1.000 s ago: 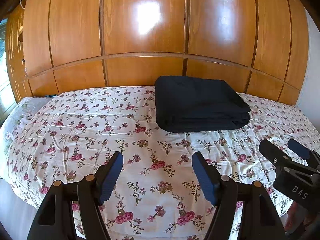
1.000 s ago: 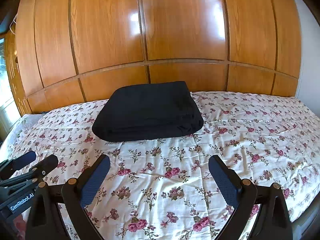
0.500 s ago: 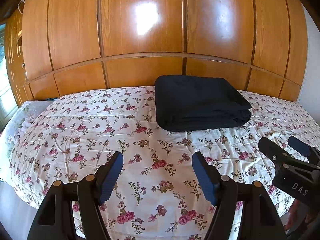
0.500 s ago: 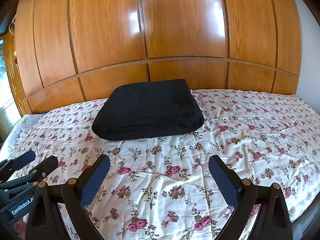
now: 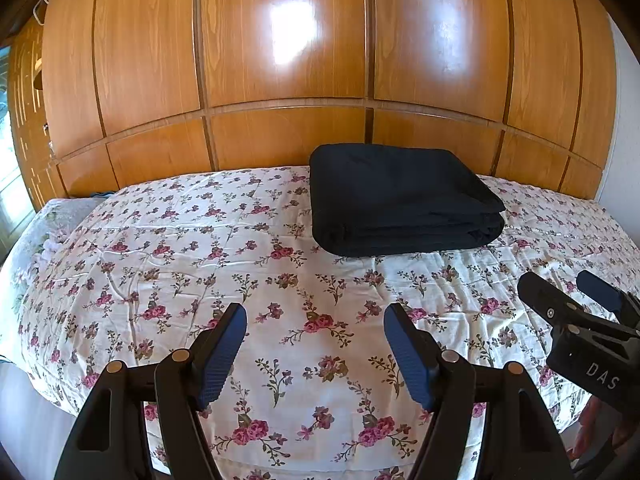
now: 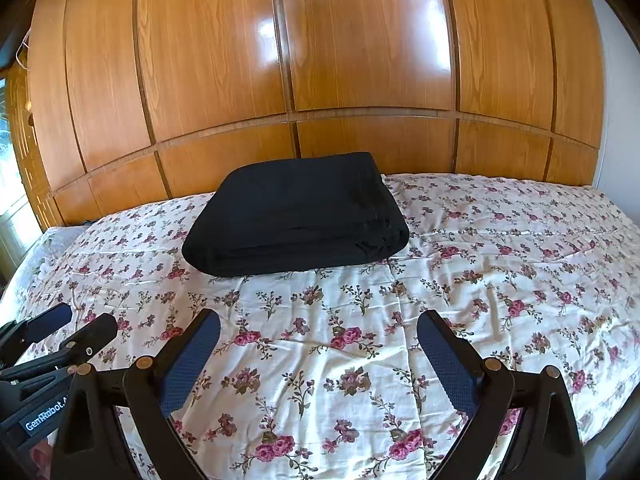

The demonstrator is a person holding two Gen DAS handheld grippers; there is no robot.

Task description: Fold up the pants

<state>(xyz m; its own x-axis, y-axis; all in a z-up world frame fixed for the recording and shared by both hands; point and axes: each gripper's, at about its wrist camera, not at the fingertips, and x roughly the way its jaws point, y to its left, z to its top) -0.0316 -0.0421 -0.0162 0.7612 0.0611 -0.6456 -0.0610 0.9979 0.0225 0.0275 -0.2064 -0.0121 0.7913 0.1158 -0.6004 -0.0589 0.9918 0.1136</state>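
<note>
1. The jaws of both tools stand wide apart and hold nothing. The left gripper (image 5: pixel 315 344) and the right gripper (image 6: pixel 318 344) hover side by side over the near part of the bed, each seen at the edge of the other's view.

2. Directly under and between the jaws lies only the floral bedspread (image 6: pixel 500 288), lightly creased, with no cloth of the task on it.

3. Ahead of the jaws, well apart from them, sit the pants (image 6: pixel 296 216) (image 5: pixel 400 200): a dark, compact, squared bundle lying flat on the bedspread. They lie ahead and somewhat right of the left jaws, and ahead and slightly left of the right jaws.

4. Judged from this, the folding looks finished; the layers stack evenly, with a rounded fold facing the jaws. The step in hand appears to be a release and retreat, or a last check.

5. To do it well: keep both jaws spread and clear of the bundle so no pad snags a layer. If tidying is wanted, press lightly on top near the right-hand edge, where the stacked layers show, not tugging at the rounded fold.

6. Beyond the pants, close behind the bundle's far edge, rises the glossy wooden panelling (image 6: pixel 360 60); leave room there when reaching over.
</note>
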